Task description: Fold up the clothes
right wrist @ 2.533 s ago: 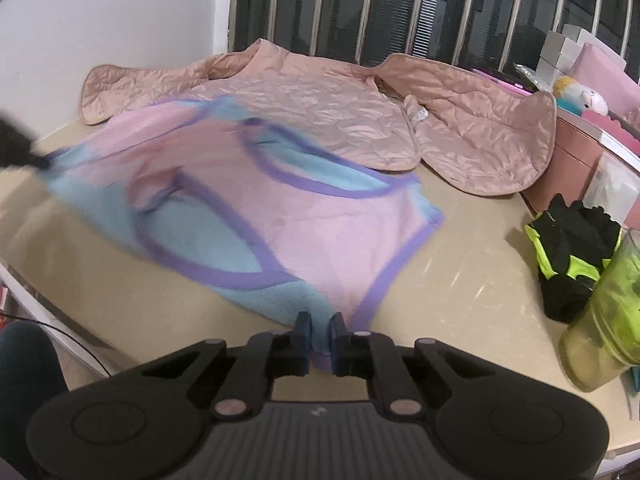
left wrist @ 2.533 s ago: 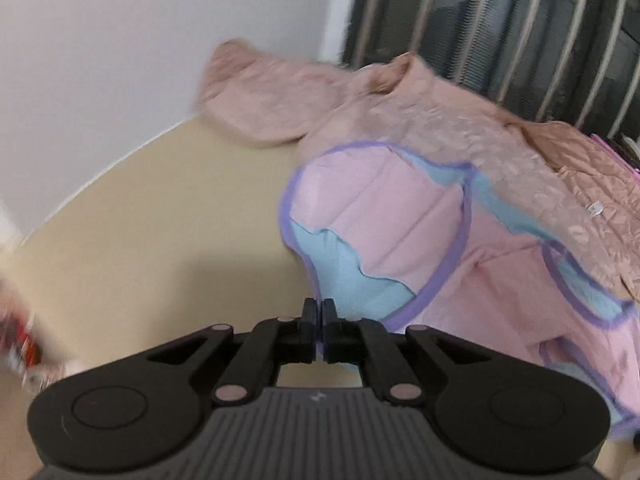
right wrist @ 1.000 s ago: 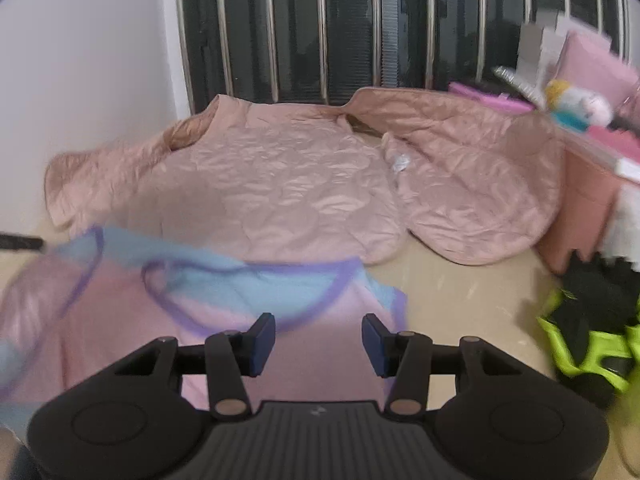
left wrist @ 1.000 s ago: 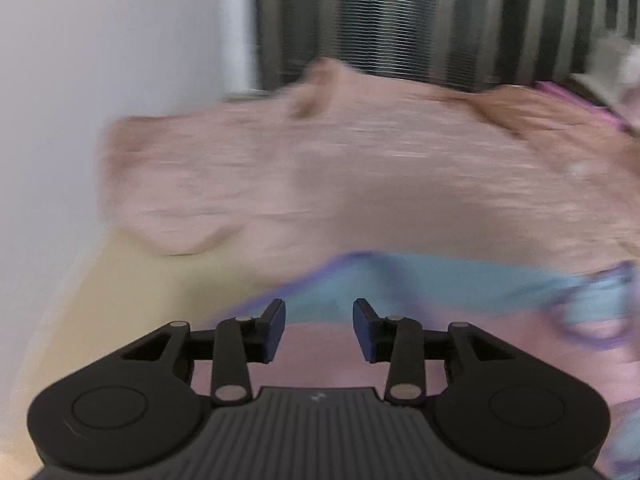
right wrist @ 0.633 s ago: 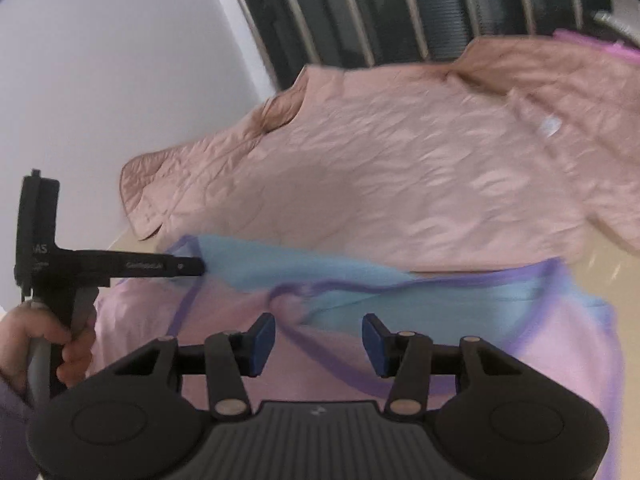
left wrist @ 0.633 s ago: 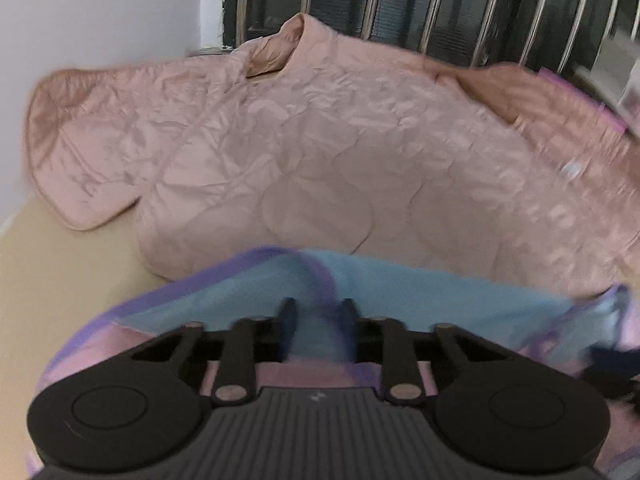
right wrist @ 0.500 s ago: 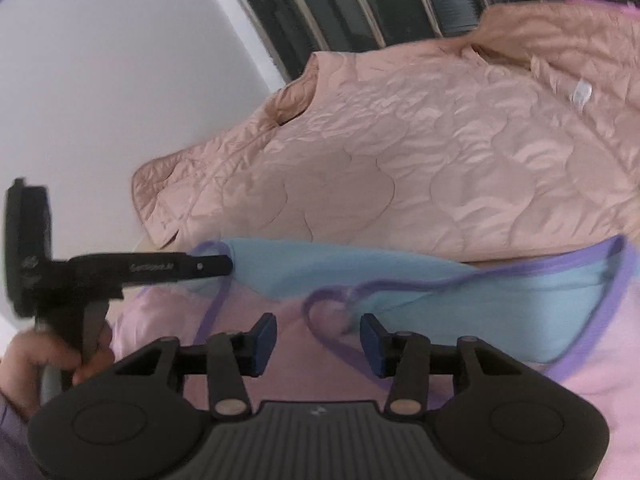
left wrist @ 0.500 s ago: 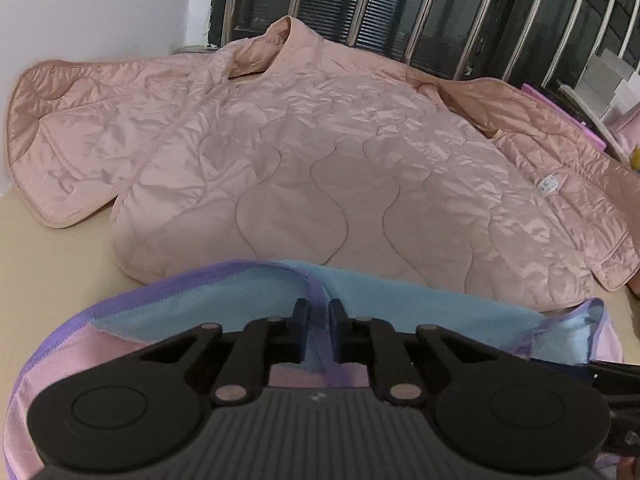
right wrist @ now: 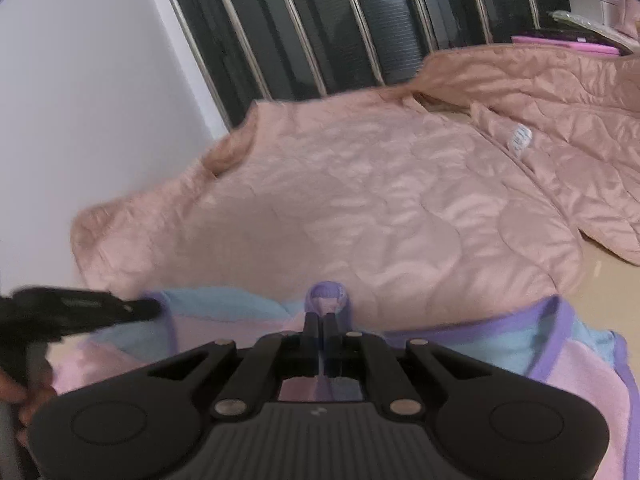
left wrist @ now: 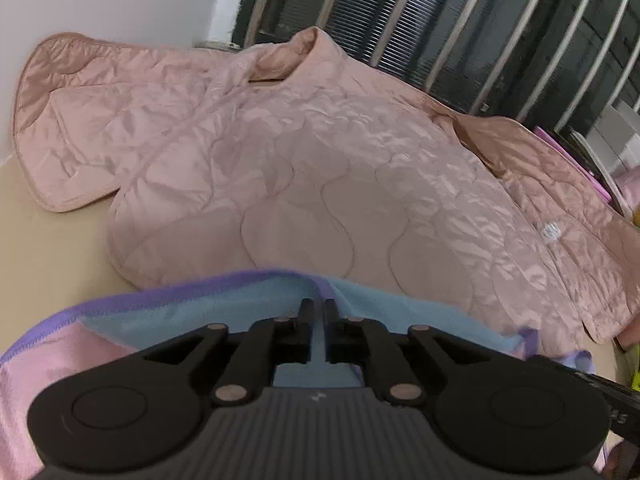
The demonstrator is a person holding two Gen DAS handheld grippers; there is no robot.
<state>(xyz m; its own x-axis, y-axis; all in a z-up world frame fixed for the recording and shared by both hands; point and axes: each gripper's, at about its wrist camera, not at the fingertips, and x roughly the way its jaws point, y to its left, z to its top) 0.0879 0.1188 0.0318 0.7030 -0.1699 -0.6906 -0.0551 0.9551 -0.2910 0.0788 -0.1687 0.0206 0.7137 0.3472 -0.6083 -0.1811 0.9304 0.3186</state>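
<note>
— Both tools just closed: left tool (left wrist: 318, 312) clamps the pink vest's (right wrist: 580, 392) blue lining, right tool (right wrist: 323, 322) pinches its purple trim.
— It lies on the counter (left wrist: 52, 252), near the quilted jacket (left wrist: 320, 168) — ready to fold.

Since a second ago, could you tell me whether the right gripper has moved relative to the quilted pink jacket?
Yes. The right gripper has come forward and leftward toward the quilted pink jacket, whose collar now sits nearer, and its jaws have just closed on the purple-trimmed vest.
</note>
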